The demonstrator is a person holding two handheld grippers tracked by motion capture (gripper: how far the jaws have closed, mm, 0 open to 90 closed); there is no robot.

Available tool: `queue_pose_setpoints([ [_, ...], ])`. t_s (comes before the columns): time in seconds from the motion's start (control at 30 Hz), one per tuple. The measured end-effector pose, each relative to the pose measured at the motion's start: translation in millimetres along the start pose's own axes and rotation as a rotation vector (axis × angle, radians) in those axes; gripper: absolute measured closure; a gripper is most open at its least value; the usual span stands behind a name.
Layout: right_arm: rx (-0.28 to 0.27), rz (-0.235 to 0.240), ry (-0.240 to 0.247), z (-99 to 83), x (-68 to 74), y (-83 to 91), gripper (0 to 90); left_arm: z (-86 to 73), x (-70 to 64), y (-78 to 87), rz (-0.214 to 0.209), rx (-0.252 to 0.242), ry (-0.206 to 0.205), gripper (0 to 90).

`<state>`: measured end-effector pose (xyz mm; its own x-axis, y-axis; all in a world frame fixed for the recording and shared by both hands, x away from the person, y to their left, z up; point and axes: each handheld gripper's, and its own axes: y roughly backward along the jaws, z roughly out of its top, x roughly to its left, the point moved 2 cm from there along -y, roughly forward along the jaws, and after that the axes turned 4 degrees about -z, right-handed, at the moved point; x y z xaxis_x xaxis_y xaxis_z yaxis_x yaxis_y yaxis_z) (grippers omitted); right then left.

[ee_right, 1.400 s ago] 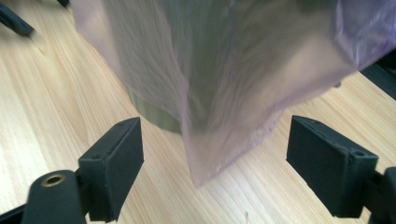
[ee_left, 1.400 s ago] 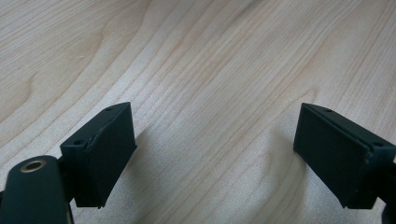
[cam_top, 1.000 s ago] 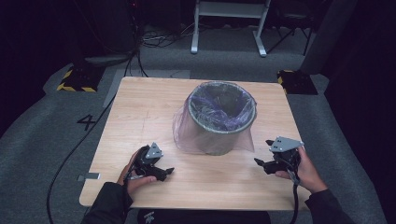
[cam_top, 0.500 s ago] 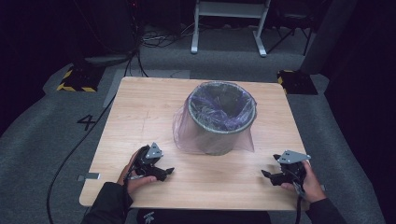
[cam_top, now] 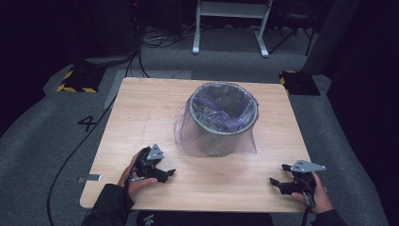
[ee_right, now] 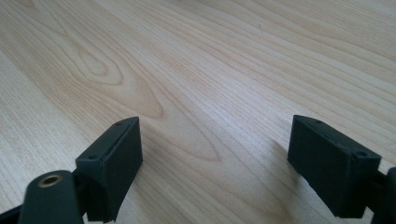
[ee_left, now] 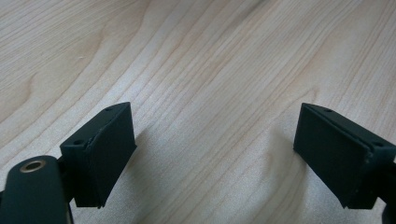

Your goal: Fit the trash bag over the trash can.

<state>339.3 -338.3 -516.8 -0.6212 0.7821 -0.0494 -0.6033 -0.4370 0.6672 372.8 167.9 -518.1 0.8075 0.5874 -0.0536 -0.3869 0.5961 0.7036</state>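
Waste bin (cam_top: 221, 129): round, grey metal, upright at table centre, a little toward the far side. Lined with a thin, translucent purple bag (cam_top: 214, 113); bag mouth folded over the rim, loose film draping down the outside wall and spreading onto the tabletop at near left and near right of the base. Liner crumpled inside; nothing else made out in it

A light wooden table (cam_top: 141, 117) stands on grey carpet (cam_top: 42, 141). Past its far left corner lies a black block with yellow-and-black hazard stripes (cam_top: 75, 80); a dark block (cam_top: 297, 81) sits past the far right corner. Black cables (cam_top: 155, 40) trail behind, near a white metal frame (cam_top: 230, 21). A "4" (cam_top: 88, 123) marks the carpet beside the left edge.
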Motion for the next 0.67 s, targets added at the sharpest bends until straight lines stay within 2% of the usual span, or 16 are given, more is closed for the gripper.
queue_pose_setpoints([
  [0.67,0.003,0.001,0.002,0.0,-1.2,-0.3,15.9,0.2,0.0,-0.3,-0.002,0.001,0.001,11.8],
])
